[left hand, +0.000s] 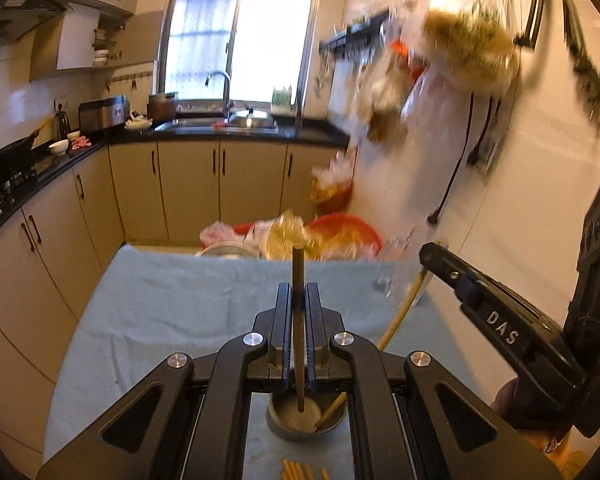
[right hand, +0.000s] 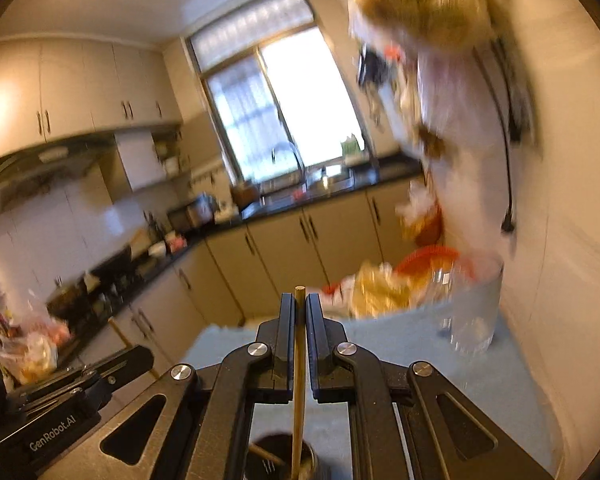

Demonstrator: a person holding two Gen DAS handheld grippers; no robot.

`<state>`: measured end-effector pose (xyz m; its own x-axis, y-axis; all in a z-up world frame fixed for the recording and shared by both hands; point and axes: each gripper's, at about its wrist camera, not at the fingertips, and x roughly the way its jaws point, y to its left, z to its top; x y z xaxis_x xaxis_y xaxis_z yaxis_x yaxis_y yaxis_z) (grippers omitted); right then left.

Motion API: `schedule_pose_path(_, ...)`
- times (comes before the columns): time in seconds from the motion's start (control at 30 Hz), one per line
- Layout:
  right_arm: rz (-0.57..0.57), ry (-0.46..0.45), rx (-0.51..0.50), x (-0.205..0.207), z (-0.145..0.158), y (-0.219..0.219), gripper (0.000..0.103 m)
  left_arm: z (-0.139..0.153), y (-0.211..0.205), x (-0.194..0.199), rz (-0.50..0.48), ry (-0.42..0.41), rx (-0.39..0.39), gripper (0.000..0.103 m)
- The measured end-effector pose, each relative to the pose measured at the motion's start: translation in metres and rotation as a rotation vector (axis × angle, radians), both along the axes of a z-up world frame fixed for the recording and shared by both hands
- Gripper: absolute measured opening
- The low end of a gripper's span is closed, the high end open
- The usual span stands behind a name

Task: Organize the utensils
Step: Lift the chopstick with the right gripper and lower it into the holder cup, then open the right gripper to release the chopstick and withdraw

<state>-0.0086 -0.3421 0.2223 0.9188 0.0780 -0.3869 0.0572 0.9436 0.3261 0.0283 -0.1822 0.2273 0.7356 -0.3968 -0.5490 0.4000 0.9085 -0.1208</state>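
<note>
My left gripper (left hand: 298, 286) is shut on a dark brown chopstick (left hand: 298, 264). Its lower end stands in a round grey holder (left hand: 284, 426) on the blue-grey cloth (left hand: 160, 304). A second, pale chopstick (left hand: 332, 410) leans inside that holder. My right gripper (right hand: 299, 297) is shut on a pale bamboo chopstick (right hand: 299, 360), which reaches down towards the dark holder (right hand: 268, 454) below. In the left wrist view the right gripper (left hand: 432, 254) comes in from the right with its pale chopstick (left hand: 400, 312) slanting down. Several loose pale chopsticks (left hand: 298, 470) lie on the cloth by the near edge.
A clear glass tumbler (right hand: 474, 308) stands on the cloth at the right, near the white wall. Red baskets and plastic bags (left hand: 300, 236) crowd the table's far edge. Beyond are cabinets, a sink counter (left hand: 236, 124) and bags hanging on the wall (left hand: 460, 52). The left gripper (right hand: 140, 356) shows at lower left.
</note>
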Motion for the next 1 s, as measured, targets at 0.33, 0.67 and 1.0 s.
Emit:
schedule_pose_path(0.33,0.023,0.114,0.057,0.017,-0.044,-0.008,0.007,-0.029,0.003,-0.002,0.033,0.013,0.073,0.008)
schedule_pose_path(0.67,0.016,0.115,0.058,-0.002,-0.036,-0.007,0.045,-0.02,0.026,-0.027,0.097,-0.025,0.077,0.036)
schedule_pose_path(1.0,-0.004,0.088,-0.007,-0.057,-0.011,-0.002,0.054,-0.009,0.063,-0.076,0.163,-0.06,0.081,0.042)
